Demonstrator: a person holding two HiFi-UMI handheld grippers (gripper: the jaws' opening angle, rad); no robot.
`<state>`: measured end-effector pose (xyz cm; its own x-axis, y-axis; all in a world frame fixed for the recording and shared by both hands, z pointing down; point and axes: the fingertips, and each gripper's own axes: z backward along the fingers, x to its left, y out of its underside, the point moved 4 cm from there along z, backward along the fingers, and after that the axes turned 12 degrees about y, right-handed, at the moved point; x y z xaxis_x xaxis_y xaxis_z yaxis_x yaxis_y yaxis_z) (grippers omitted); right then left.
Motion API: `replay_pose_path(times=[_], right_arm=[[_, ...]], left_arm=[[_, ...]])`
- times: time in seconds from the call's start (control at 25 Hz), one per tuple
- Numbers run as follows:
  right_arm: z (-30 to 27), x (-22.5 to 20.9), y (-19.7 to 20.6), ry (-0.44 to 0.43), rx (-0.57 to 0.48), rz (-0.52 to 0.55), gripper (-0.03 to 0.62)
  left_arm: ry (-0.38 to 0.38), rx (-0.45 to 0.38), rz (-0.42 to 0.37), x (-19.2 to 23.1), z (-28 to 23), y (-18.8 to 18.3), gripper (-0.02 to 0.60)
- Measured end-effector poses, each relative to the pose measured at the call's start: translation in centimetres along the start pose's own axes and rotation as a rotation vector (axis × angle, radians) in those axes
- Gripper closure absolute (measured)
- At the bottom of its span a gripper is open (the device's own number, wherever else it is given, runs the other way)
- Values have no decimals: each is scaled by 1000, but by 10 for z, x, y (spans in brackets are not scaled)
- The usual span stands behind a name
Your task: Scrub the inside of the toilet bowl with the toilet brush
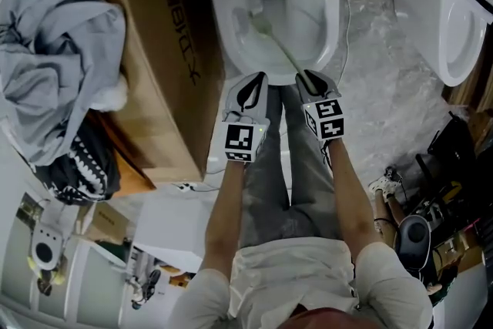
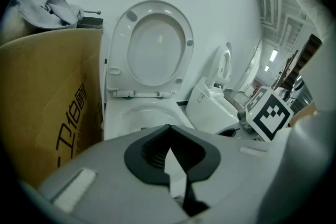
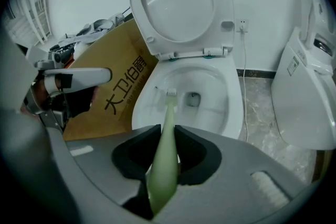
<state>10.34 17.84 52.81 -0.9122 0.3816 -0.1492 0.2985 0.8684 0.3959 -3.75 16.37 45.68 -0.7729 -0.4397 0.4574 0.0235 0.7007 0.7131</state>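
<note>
Right gripper view: our right gripper (image 3: 167, 127) clamps the pale green plastic toilet brush (image 3: 169, 107), its bristles inside the white ceramic toilet bowl (image 3: 233, 113). Our left gripper (image 2: 169, 127), jaws together and empty, hangs at the bowl's front rim. A brown cardboard box (image 1: 154, 81) crowds the bowl's left side.

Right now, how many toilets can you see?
2. One toilet straight ahead, with the toilet brush in its bowl; a second toilet to its right. Others may be hidden.
</note>
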Motion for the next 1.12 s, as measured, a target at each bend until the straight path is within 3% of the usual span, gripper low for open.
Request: replay_pose_path(times=[0.64,1.12], right_arm=[[-32,17,20,-62,115,-152,506],[-16,19,35,2,245,133,505]], left_arm=[[13,-4,32,20,3,5,565],[31,11,41,19,3,11,565]])
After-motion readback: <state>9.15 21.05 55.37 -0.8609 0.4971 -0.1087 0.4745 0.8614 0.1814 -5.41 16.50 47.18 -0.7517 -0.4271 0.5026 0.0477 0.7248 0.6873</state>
